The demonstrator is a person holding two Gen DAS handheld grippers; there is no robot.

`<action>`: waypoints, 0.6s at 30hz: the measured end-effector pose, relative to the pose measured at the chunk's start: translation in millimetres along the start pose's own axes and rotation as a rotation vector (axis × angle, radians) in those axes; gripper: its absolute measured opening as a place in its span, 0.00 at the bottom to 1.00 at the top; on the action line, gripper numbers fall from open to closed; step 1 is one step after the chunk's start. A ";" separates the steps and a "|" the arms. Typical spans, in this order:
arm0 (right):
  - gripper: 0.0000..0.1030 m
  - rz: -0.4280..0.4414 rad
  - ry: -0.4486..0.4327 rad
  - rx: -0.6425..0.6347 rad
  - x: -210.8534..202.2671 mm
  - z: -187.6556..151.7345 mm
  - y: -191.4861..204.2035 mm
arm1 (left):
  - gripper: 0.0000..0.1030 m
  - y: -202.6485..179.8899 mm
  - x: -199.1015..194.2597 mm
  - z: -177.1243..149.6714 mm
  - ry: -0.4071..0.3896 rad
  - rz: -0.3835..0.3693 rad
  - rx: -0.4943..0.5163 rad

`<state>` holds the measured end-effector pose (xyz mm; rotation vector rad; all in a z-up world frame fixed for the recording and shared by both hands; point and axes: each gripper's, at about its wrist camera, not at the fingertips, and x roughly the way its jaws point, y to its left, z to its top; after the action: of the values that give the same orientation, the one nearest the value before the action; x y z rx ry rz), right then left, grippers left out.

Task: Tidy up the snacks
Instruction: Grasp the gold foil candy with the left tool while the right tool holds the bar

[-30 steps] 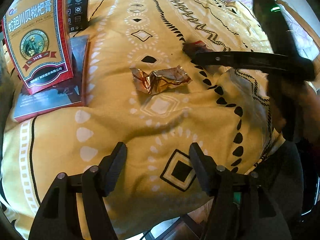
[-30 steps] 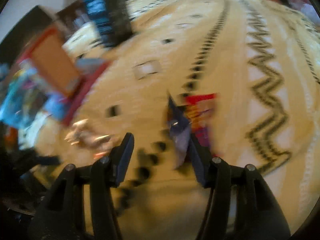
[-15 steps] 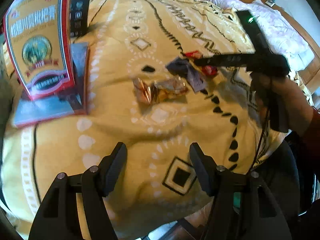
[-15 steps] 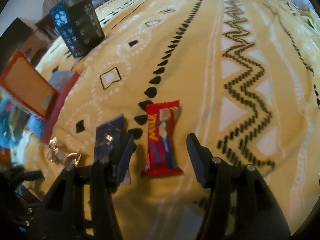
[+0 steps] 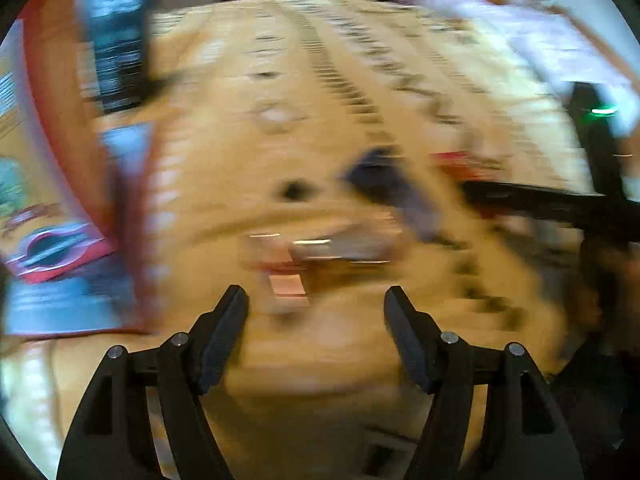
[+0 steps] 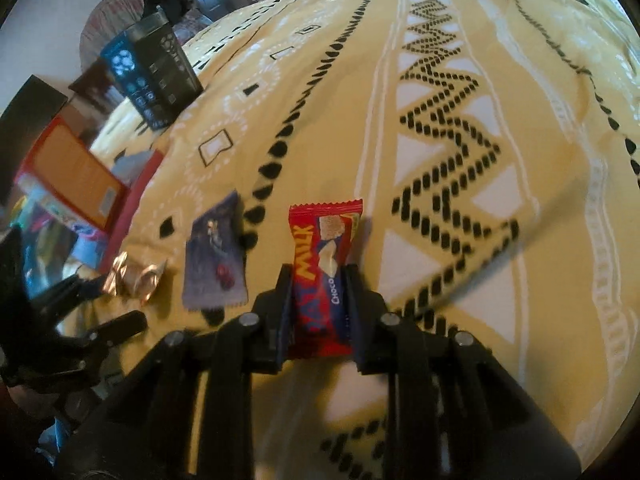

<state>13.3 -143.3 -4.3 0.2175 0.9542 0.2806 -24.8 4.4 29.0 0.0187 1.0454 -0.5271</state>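
My right gripper (image 6: pixel 319 276) is shut on a red milk chocolate bar (image 6: pixel 326 232), which stands on edge between its pads just above the yellow patterned cloth (image 6: pixel 440 60). A purple snack packet (image 6: pixel 216 264) and a crumpled gold wrapper (image 6: pixel 136 276) lie to its left. The left wrist view is blurred by motion. In it my left gripper (image 5: pixel 316 304) has its jaws opening, with nothing between them and the gold wrapper (image 5: pixel 320 252) just ahead. The purple packet (image 5: pixel 392 188) and the red bar (image 5: pixel 464 164) lie beyond, with one of the right gripper's fingers (image 5: pixel 520 196) beside them.
A red carton (image 5: pixel 52 184) stands on a flat blue box (image 5: pixel 60 304) at the left. A dark printed box (image 6: pixel 156 68) stands upright farther back. The cloth drops over the near edge below both grippers. White fabric (image 5: pixel 560 52) lies at the far right.
My right gripper has closed on the red bar, which lay loose between its open fingers. My left gripper has moved forward, up to the gold wrapper, and its view has blurred.
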 end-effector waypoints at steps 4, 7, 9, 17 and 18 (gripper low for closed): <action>0.24 0.029 0.002 0.027 5.1 1.2 -7.1 | 0.66 -42.8 -17.0 -4.5 0.044 -0.130 0.193; 0.24 0.047 -0.007 0.038 7.6 0.0 -9.8 | 0.65 -30.0 -32.5 -0.3 -0.013 -0.134 0.114; 0.24 0.064 -0.018 0.056 8.0 -2.1 -13.2 | 0.65 -15.3 -35.6 5.7 -0.052 -0.033 0.063; 0.25 0.063 -0.040 0.038 7.6 -5.8 -12.4 | 0.64 3.0 -26.3 26.6 -0.112 0.059 -0.039; 0.25 0.067 -0.043 0.038 7.8 -6.1 -13.0 | 0.65 -1.8 -25.5 28.3 -0.115 0.061 -0.016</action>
<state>14.3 -152.6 -17.7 0.2898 0.9117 0.3187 -12.4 5.8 64.9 0.0063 0.9334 -0.4591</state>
